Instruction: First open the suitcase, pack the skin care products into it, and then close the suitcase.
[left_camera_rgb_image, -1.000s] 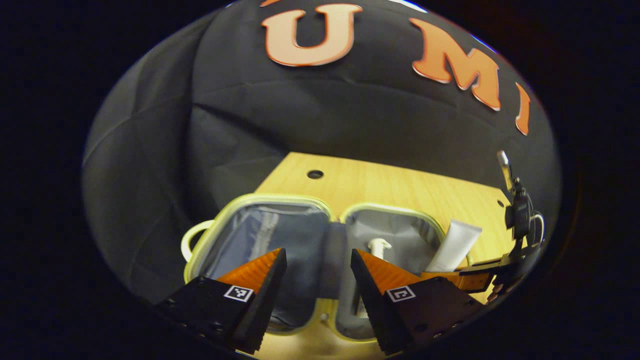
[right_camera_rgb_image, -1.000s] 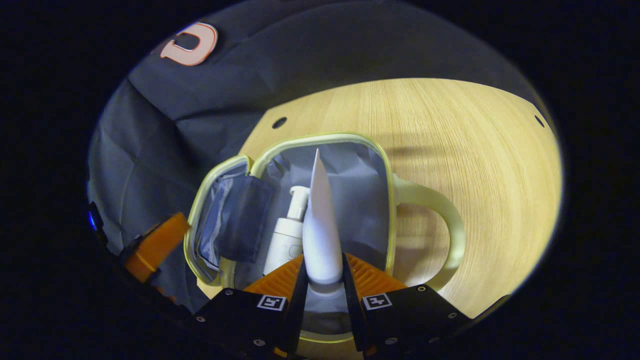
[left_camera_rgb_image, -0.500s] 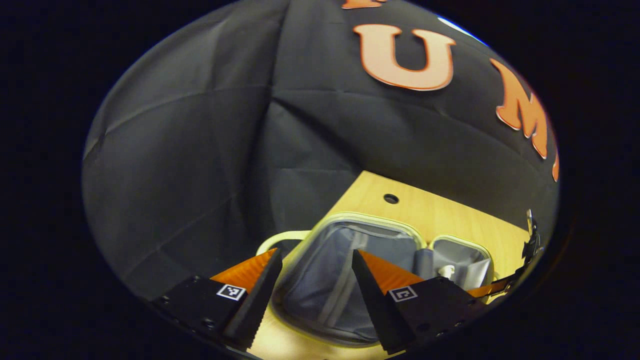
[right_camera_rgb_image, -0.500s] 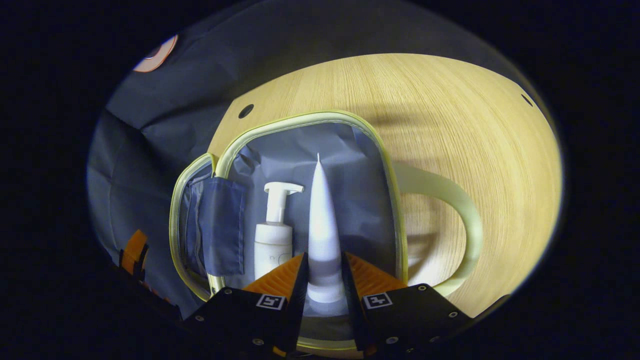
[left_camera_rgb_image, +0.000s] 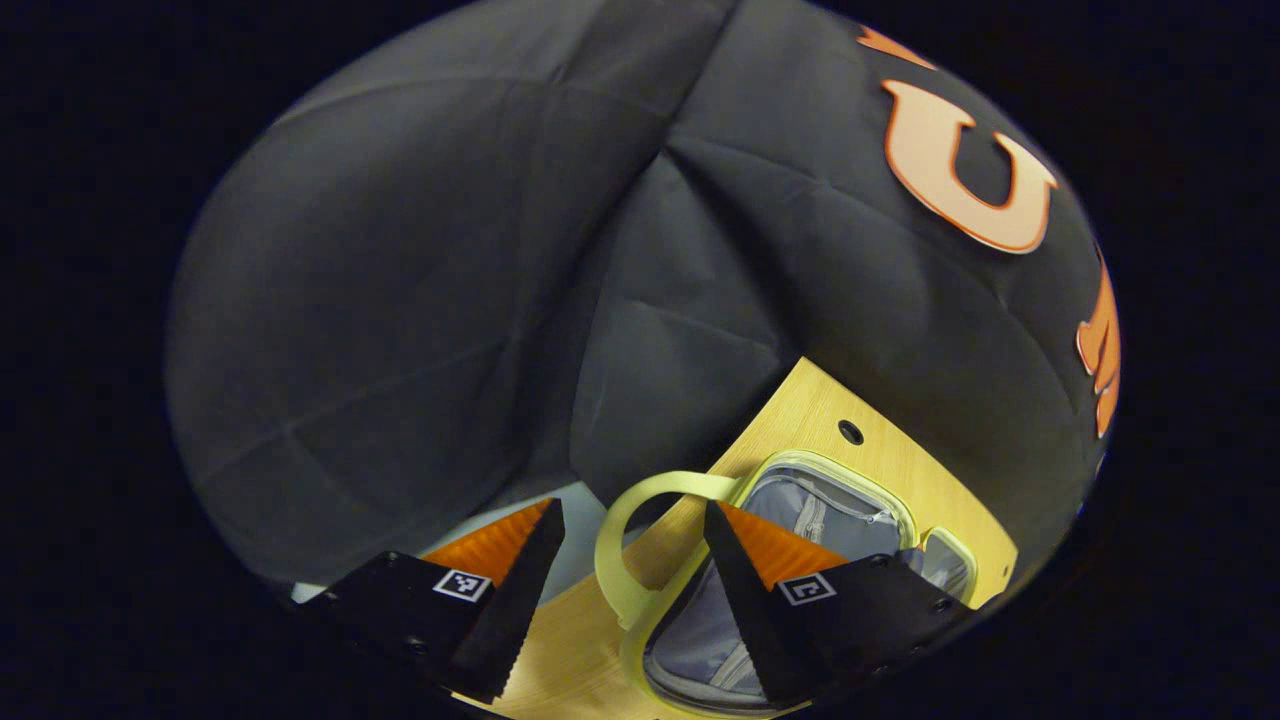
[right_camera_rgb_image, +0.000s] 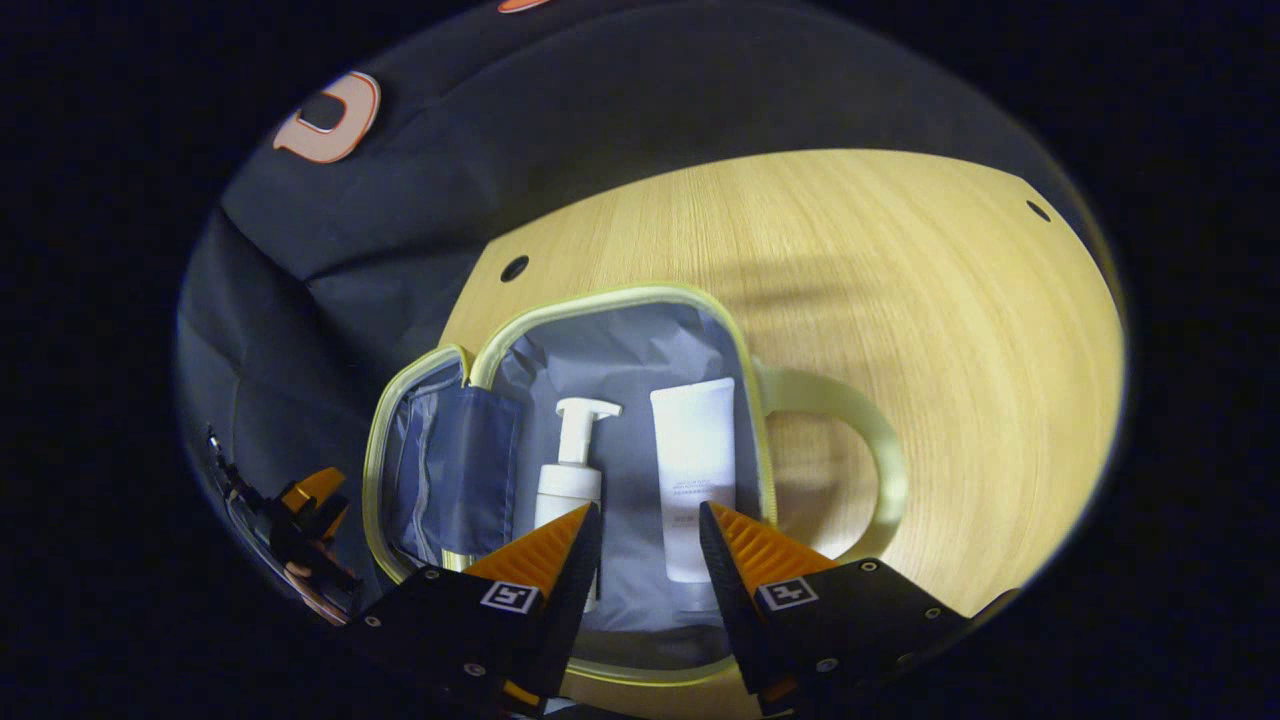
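Right gripper (right_camera_rgb_image: 648, 530) fingers apart over tube (right_camera_rgb_image: 692, 470) in open suitcase (right_camera_rgb_image: 610, 300); left gripper (left_camera_rgb_image: 632, 525) fingers apart, empty

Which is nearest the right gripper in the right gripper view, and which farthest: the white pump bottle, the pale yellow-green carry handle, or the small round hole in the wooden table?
1. White pump bottle: just ahead of the right gripper, lying inside the open case.
2. Pale yellow-green carry handle: off to the right, outside the case rim.
3. Small round hole in the wooden table: beyond the case's far edge, upper left.
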